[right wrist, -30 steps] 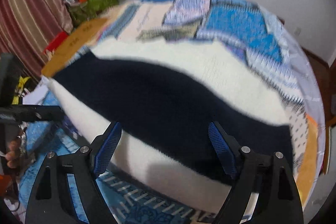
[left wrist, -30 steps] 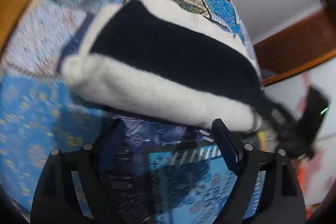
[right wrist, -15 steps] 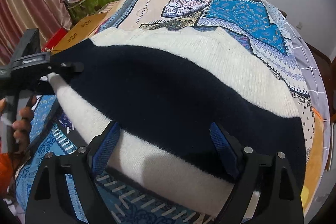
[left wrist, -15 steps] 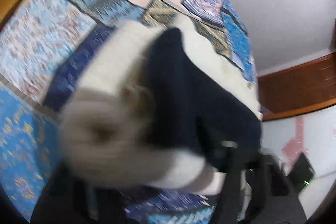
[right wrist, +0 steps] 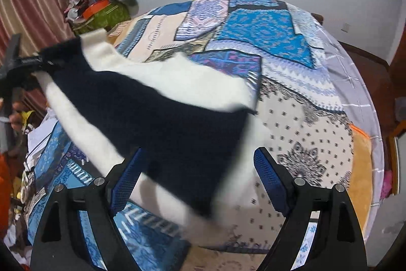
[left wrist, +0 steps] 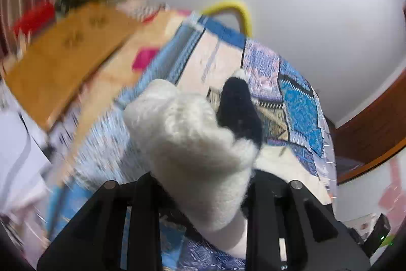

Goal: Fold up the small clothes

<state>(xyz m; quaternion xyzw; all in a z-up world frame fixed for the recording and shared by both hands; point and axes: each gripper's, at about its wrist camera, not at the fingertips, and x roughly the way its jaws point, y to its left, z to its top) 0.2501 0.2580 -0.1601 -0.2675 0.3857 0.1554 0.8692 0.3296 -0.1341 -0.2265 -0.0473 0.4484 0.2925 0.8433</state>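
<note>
Item: fuzzy white knit garment with a broad black stripe (right wrist: 162,113), lifted at one corner above the blue patchwork bedspread (right wrist: 266,34), its far end draped on the bed. Left gripper (left wrist: 203,184): fingers clamped on the bunched white corner. Right gripper (right wrist: 196,177): blue-padded fingers (right wrist: 270,177) spread apart, garment hanging between them, ungripped.

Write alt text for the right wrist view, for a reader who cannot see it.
A white and navy knit garment is lifted at its left corner by the left tool above a patchwork bedspread. The right tool is open in the foreground, its blue-padded fingers either side of the cloth.
</note>
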